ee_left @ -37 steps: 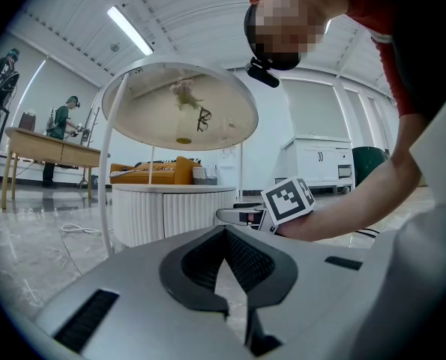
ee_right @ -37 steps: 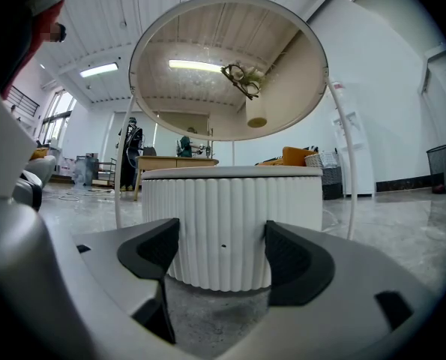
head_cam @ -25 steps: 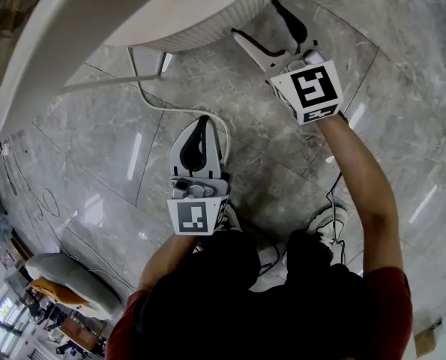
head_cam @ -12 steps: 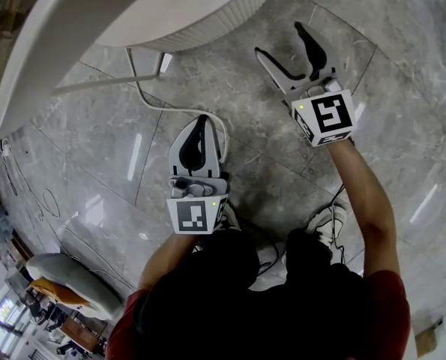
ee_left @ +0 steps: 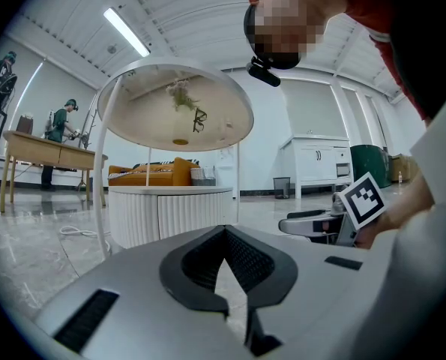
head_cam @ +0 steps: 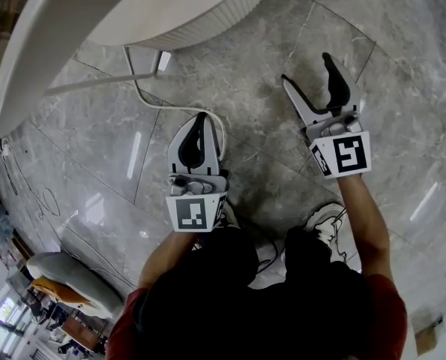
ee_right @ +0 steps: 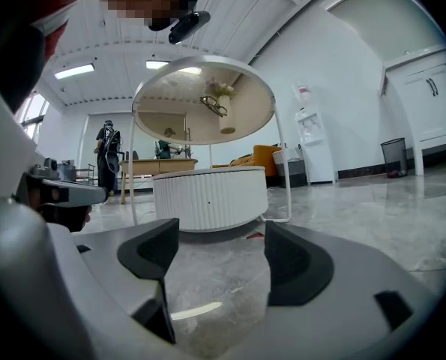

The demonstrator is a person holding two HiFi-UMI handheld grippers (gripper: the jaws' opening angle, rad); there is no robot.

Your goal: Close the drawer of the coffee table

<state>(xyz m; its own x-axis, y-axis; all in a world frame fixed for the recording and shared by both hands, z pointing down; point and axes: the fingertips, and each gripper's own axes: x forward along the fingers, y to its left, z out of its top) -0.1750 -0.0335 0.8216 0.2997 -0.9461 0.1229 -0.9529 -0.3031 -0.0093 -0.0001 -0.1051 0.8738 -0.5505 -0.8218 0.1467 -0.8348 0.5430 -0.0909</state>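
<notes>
Facing the coffee table [head_cam: 185,21], left gripper [head_cam: 201,118] sits closed, right gripper [head_cam: 306,67] spread.

No readable text, brand, number or sign is found in any view.
Only square black-and-white coded markers are seen, printed on the left cube [head_cam: 194,214] and the right cube [head_cam: 348,154]; they are made of blocky patterns, and no letters or digits can be read from them.

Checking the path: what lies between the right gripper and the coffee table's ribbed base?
Bare marble floor and a small red thing by the ribbed base; the right gripper view shows it.
</notes>
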